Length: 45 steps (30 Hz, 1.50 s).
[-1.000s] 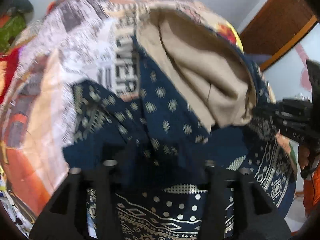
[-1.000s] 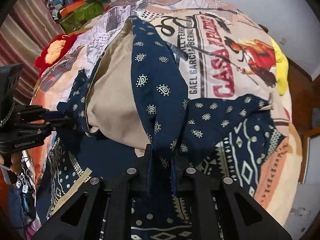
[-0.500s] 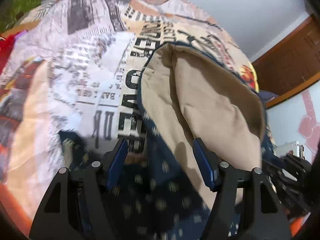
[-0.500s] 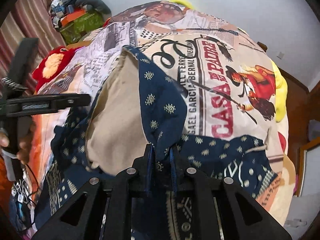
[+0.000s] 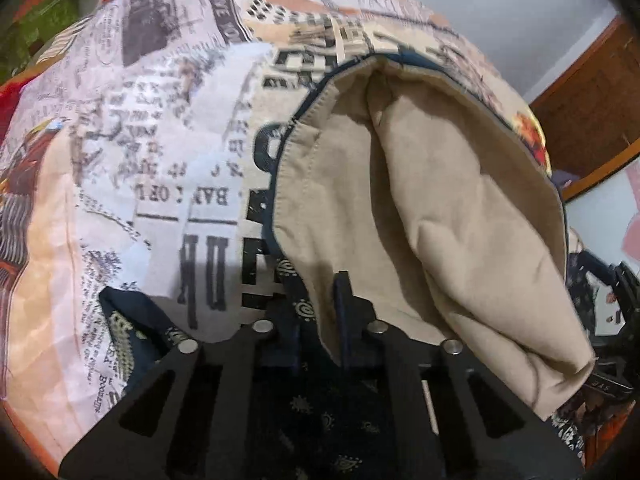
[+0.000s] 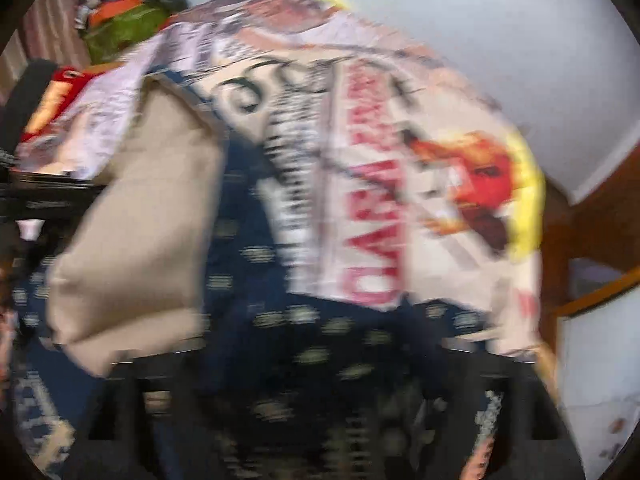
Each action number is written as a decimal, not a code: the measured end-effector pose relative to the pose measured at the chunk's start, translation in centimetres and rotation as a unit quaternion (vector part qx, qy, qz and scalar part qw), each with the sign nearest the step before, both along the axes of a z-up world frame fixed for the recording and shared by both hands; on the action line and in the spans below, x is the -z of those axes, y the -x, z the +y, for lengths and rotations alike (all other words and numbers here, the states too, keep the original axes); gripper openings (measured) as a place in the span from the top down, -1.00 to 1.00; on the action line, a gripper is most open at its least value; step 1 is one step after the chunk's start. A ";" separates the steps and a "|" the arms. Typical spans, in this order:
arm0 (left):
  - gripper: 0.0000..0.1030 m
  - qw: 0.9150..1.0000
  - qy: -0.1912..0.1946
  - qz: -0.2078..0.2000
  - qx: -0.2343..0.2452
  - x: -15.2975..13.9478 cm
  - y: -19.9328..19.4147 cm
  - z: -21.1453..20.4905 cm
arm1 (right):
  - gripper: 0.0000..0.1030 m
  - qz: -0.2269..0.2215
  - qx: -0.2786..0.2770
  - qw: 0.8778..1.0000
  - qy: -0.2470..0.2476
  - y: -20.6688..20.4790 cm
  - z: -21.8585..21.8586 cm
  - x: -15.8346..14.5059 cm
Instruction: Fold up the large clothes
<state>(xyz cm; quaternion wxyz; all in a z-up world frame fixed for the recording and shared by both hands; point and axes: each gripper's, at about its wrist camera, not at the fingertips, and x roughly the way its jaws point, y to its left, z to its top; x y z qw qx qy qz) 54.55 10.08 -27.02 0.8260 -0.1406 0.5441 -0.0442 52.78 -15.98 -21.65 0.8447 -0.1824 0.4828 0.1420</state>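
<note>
A large navy patterned garment with a beige lining lies on a bed's printed sheet. In the left wrist view my left gripper is closing its jaws on the navy edge below the beige flap, with the cloth pinched between them. The right wrist view is blurred by motion. There my right gripper is opening, its jaws wide apart over the navy cloth, which lies loose between them beside the beige lining. Each gripper shows at the edge of the other's view.
The printed sheet covers the bed all round the garment. Green and orange things and a red cushion sit at the far left. A wooden door and a pale wall stand to the right.
My left gripper went from open over the garment's left edge to nearly shut on navy cloth. My right gripper, shut on a navy fold before, has spread wide and let it go.
</note>
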 end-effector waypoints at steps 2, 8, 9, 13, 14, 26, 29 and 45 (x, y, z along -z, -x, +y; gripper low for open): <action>0.84 1.000 -0.002 -0.017 0.002 -1.1 0.6 0.0 | -0.63 0.005 -0.008 1.000 -0.014 0.1 -0.6 -0.7; 0.84 0.997 -0.037 -0.059 0.026 -4.1 1.6 -1.5 | -0.63 0.010 -0.013 0.993 -0.115 -0.5 -0.2 -4.9; 0.84 0.997 -0.040 -0.063 0.029 -4.5 1.5 -1.6 | -0.63 0.011 -0.012 0.991 -0.133 -0.9 0.4 -5.5; 0.85 0.995 -0.052 -0.077 0.040 -5.3 1.4 -2.2 | -0.62 0.024 -0.011 0.986 -0.163 -3.7 3.9 -5.6; 0.85 0.994 -0.052 -0.081 0.043 -5.5 1.5 -2.4 | -0.51 0.034 0.001 0.986 -0.163 -4.7 4.6 -5.0; 0.88 0.989 -0.035 -0.123 0.073 -9.0 4.0 -3.5 | 0.81 0.077 0.022 0.970 -0.229 -5.4 4.3 -3.3; 0.88 0.986 -0.037 -0.138 0.089 -10.6 6.1 -4.0 | 0.83 0.058 0.007 0.969 -0.240 -2.9 2.8 -5.6; 0.88 0.987 -0.044 -0.098 0.124 -9.2 19.2 -5.6 | 0.82 0.044 -0.019 0.963 -0.264 14.6 -3.4 -9.6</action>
